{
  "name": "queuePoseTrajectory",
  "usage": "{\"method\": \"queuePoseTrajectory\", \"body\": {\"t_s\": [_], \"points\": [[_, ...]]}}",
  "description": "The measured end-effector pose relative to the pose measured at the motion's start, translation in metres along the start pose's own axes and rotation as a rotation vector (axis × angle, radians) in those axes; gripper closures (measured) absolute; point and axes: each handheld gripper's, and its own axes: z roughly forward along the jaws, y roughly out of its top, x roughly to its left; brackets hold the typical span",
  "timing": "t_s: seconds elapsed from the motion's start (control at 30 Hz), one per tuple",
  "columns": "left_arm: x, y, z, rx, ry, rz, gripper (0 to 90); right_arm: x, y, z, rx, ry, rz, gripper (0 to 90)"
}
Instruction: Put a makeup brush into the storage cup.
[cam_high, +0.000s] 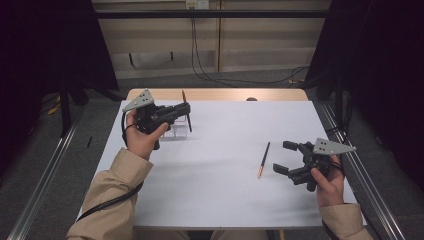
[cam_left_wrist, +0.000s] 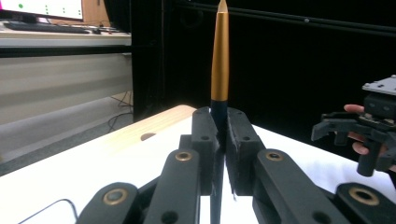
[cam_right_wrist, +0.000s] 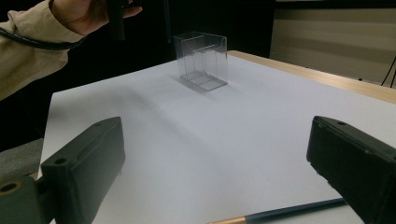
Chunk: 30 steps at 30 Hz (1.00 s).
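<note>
My left gripper (cam_high: 186, 111) hovers over the table's far left part, shut on a pen (cam_high: 186, 114) that stands nearly upright. In the left gripper view the pen's gold barrel (cam_left_wrist: 220, 60) rises from between the closed jaws (cam_left_wrist: 220, 122). Just below it a clear plastic box (cam_high: 177, 131) stands on the table, open at the top (cam_right_wrist: 201, 60). A second pen (cam_high: 264, 159), dark with a gold end, lies flat at the centre right. My right gripper (cam_high: 285, 157) is held beside it, jaws wide open (cam_right_wrist: 215, 158) with nothing between them, the pen (cam_right_wrist: 280, 213) just below.
The white table top (cam_high: 225, 190) has a wooden strip (cam_high: 220, 94) along its far edge. Metal rails (cam_high: 360, 175) run along both sides. Dark curtains flank the table, and cables lie on the floor behind it.
</note>
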Motion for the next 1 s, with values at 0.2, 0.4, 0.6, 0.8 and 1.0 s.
{"method": "queuePoseTrajectory", "body": {"t_s": [0.2,0.4,0.6,0.8,1.0], "points": [[0.006,0.005,0.001,0.003,0.025,0.006,83.3,0.0,0.0,0.0,0.0,0.0,-0.001,3.8],[0.012,0.01,0.002,0.002,0.054,0.017,83.3,-0.001,-0.001,0.0,0.005,0.001,-0.001,3.8],[0.021,0.011,0.004,0.008,0.101,0.026,83.3,0.0,-0.001,0.001,0.005,0.002,-0.001,3.8],[0.029,0.01,0.008,0.017,0.141,0.026,83.3,-0.001,-0.001,0.001,0.005,0.003,0.0,3.8],[0.036,0.009,0.012,0.009,0.166,0.01,83.3,-0.001,-0.001,0.0,0.001,-0.001,0.003,3.8]]}}
